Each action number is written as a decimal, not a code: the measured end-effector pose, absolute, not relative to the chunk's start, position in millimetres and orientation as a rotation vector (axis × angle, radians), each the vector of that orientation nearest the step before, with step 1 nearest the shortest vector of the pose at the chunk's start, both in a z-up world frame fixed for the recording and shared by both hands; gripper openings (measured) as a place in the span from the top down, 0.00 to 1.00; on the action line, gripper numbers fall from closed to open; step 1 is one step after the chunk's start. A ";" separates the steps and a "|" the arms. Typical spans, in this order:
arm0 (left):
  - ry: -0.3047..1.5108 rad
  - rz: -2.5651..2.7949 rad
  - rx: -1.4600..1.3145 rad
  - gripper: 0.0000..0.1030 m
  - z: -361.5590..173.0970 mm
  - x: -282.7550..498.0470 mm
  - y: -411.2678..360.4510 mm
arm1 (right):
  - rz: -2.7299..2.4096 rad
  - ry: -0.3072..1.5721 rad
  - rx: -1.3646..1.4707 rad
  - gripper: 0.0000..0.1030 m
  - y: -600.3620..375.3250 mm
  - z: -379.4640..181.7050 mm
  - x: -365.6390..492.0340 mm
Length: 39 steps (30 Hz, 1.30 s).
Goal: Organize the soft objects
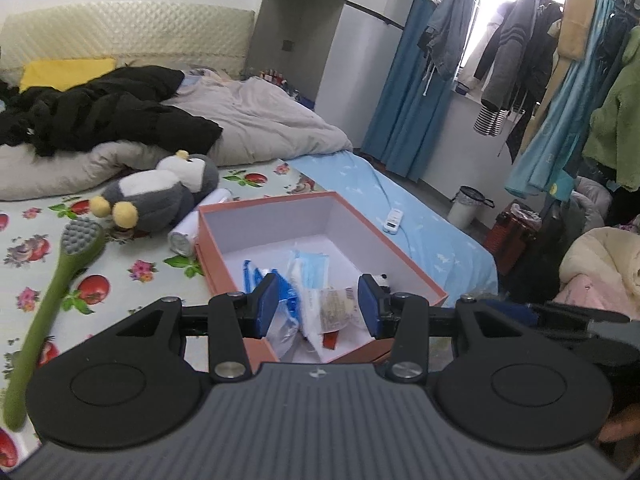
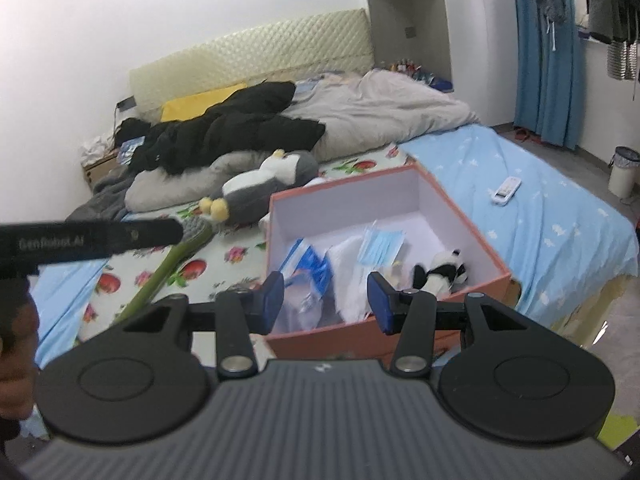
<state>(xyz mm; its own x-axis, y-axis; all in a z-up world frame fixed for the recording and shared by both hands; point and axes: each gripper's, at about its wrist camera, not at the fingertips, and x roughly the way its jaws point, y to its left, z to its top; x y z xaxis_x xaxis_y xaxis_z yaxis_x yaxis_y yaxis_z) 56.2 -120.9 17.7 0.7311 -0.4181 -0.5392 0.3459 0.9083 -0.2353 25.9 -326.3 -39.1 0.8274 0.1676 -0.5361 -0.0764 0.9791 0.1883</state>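
Left gripper: fingers spread apart, nothing between the blue pads; held over the near end of the pink box. Right gripper: likewise released, empty, poised over the same box's near wall.

Penguin plush: lies on the floral bedsheet, ahead and left of the left gripper, just beyond the box's far-left corner; long axis runs diagonally, yellow feet pointing toward the gripper, head away toward the grey duvet; on its back or side, cannot tell which.

Panda plush: inside the box, just ahead and right of the right gripper, against the right wall; long axis roughly crosswise to the gripper; orientation of head unclear.

Also in the box, straight ahead of both grippers: blue face masks, clear plastic packets.

Green long-handled brush: left of the left gripper on the sheet, handle toward the camera, grey head near the penguin's feet.

Remote: on the blue sheet, ahead and right of the box.
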 end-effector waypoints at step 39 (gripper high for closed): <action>0.702 -0.277 -0.116 0.05 -21.1 23.1 -105.7 | 0.030 0.616 0.129 0.01 -318.9 -57.6 14.9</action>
